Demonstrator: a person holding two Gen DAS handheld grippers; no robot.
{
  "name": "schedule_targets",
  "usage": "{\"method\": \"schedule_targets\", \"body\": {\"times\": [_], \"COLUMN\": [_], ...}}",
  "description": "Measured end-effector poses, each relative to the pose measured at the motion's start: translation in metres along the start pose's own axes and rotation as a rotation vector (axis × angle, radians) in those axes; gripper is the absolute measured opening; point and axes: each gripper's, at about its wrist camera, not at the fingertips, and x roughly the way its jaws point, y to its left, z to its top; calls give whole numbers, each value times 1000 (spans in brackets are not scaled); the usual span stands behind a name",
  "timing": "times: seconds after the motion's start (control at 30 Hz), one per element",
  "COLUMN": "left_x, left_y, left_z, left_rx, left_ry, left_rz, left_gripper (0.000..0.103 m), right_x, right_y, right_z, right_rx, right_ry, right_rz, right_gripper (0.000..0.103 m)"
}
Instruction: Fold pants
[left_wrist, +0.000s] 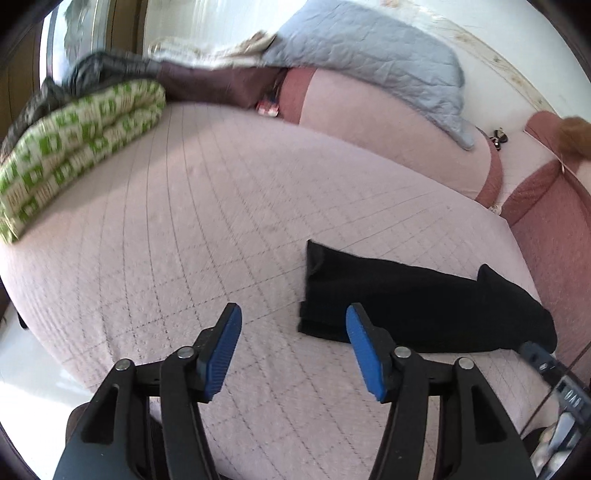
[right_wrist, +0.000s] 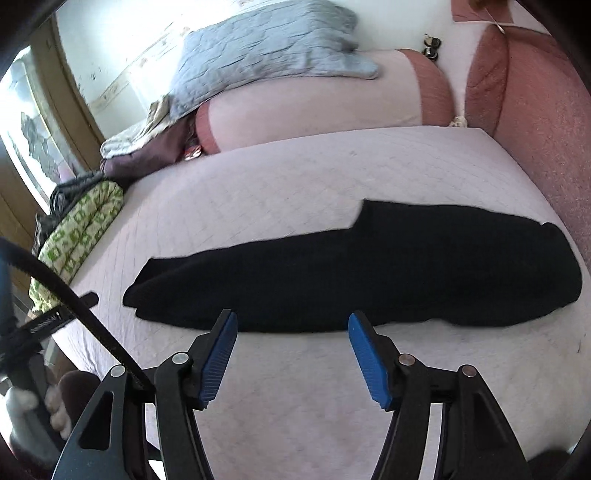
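One pair of black pants (right_wrist: 369, 269), folded lengthwise into a long strip, lies on the near part of the pink quilted bedspread (right_wrist: 280, 177). Two grippers hover above it, left gripper (left_wrist: 293, 350) and right gripper (right_wrist: 291, 354), both released (nothing between the blue pads).

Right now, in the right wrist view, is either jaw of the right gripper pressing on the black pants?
No: the right gripper stands open and empty above the black pants, which lie flat on the pink bed cover.
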Motion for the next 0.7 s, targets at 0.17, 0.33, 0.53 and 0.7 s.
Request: {"method": "schedule_targets", "body": {"times": [0.17, 0.33, 0.53, 0.7], "left_x": [-9, -7, 0, 4], "left_y": [-22, -39, -49, -54], "left_z": [0, -7, -11, -15], "left_rx": [54, 105, 129, 139], "left_ry": [-16, -2, 27, 44], "left_rz": [3, 8, 6, 6], "left_gripper": [69, 69, 69, 69], "right_x": [6, 9, 5, 6], "right_y": [15, 11, -5, -12], "right_z": [-21, -27, -26, -28], "right_rx": [10, 3, 30, 43], "right_ry": [19, 42, 35, 46], "right_rz": [-18, -45, -50, -48], "right_gripper": [69, 70, 74, 74]}}
